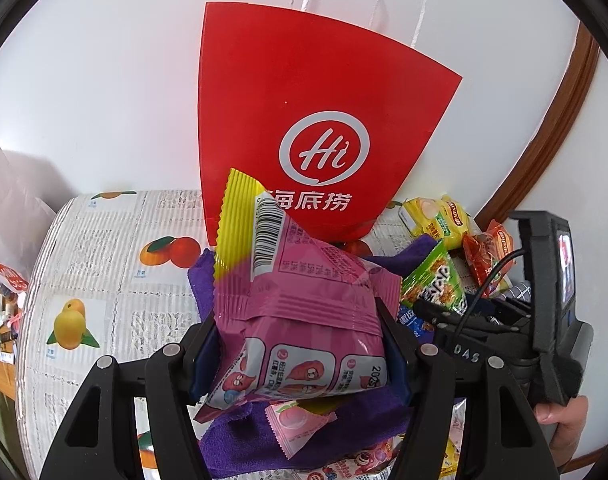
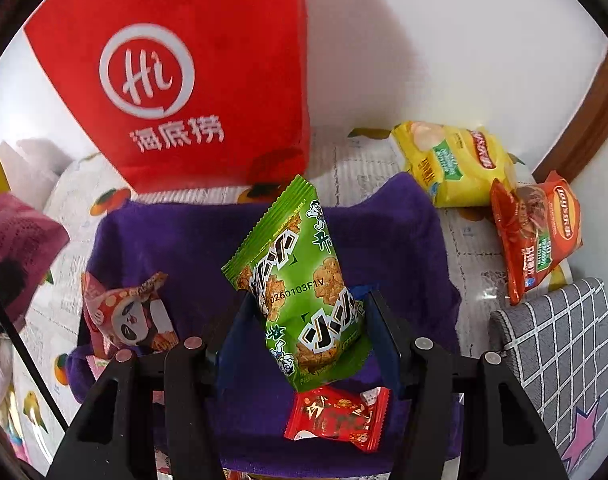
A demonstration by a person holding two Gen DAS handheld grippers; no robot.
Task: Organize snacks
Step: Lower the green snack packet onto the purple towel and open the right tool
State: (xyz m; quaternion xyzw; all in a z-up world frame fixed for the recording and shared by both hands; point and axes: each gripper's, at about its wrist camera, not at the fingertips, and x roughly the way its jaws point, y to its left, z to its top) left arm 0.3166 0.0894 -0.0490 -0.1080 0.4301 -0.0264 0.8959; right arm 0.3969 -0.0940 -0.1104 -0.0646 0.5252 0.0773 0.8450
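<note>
Fruit-printed white tablecloth underneath, white wall behind. Nearest in the right wrist view: small red foil candy packet lying on a rumpled purple fleece cloth. Just above it, right gripper partly closed, blue pads clamped on a green crinkly snack packet, held upright. Beside it to the left, a panda-print wrapper. Farther right, orange and yellow crisp bags. In the left wrist view: left gripper gripping a pink and yellow plastic snack packet, lifted clear of the cloth, above a small pink peach sweet. At the back, standing upright, a red paper carrier bag with white string handles.
</note>
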